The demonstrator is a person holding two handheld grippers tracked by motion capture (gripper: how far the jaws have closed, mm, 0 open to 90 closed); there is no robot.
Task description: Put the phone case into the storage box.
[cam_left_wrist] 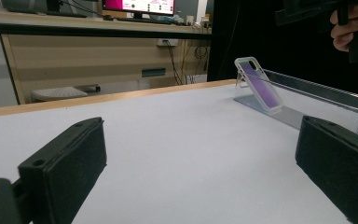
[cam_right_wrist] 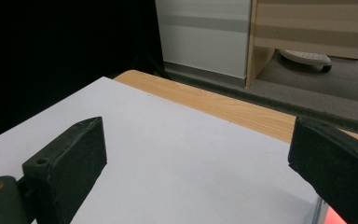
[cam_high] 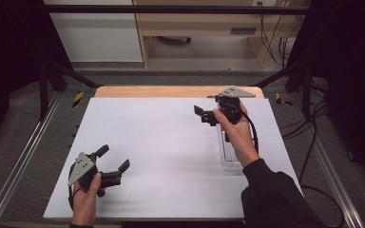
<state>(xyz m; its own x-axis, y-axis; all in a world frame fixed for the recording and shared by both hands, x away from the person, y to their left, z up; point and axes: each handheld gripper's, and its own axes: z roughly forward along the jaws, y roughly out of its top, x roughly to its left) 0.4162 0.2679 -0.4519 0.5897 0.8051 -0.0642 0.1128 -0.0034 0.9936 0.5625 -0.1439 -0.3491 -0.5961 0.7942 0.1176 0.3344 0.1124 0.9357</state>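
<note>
the left gripper [cam_high: 114, 159] sits low over the near left part of the white tabletop [cam_high: 161, 156], its fingers [cam_left_wrist: 65, 170] spread wide apart with nothing between them. in the left gripper view, bare white surface lies between the two black pads, and out ahead of them, toward the right finger's side, a phone case [cam_left_wrist: 259, 85] leans tilted back on a clear stand [cam_left_wrist: 317, 100] that runs as a long transparent tray along the tabletop. the case has a pale rim and a purplish face; it is well apart from the left fingers

the right gripper [cam_high: 205, 115] is held over the far right part of the tabletop, just beyond the clear stand [cam_high: 230, 154], which lies under the person's right hand [cam_high: 240, 135] and forearm. its fingers [cam_right_wrist: 67, 165] are also wide open and hold nothing; between them in the right gripper view is white surface and the wooden edge [cam_right_wrist: 242, 112] of the table beyond. a sliver of clear plastic with a reddish glow shows just under the right-hand finger there; what it is cannot be told

the two grippers are well apart from each other
</note>
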